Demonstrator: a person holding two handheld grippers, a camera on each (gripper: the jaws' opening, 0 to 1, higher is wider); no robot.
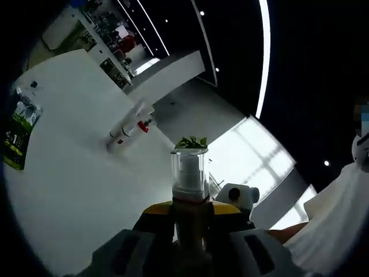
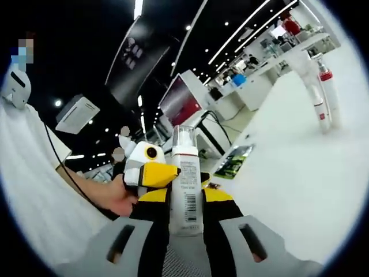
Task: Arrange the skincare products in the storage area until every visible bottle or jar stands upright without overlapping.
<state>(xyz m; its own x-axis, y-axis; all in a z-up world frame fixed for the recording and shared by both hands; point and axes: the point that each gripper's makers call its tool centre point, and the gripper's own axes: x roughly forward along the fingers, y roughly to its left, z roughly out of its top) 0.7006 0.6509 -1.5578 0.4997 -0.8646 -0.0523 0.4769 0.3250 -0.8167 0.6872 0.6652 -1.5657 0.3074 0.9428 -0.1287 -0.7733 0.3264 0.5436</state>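
Gripping one white bottle (image 2: 185,183) between them, our two grippers meet above the white table (image 1: 75,190). In the right gripper view, the right gripper (image 2: 185,222) is clenched on the bottle's lower body, barcode label facing us, clear cap at the far end. The left gripper (image 2: 151,173) comes in from the left of that view, its yellow-tipped jaw pressed against the bottle's side just below the cap, with a hand (image 2: 118,199) behind it.

In the left gripper view, the left gripper (image 1: 190,216) is closed on the same bottle (image 1: 189,173), whose clear cap rises beyond the jaws; just beside the bottle sits part of the right gripper (image 1: 237,196).

Two more products stand on the table well away from the held bottle: a tall white tube (image 2: 305,86) and, just beside it, a bottle with a red collar (image 2: 327,95). The left gripper view shows that pair (image 1: 130,130) far from the bottle too. A green packet (image 1: 18,130) lies near the table's edge; in the right gripper view the packet (image 2: 233,161) lies near the held bottle. A person in white (image 1: 334,219) stands beside the table.
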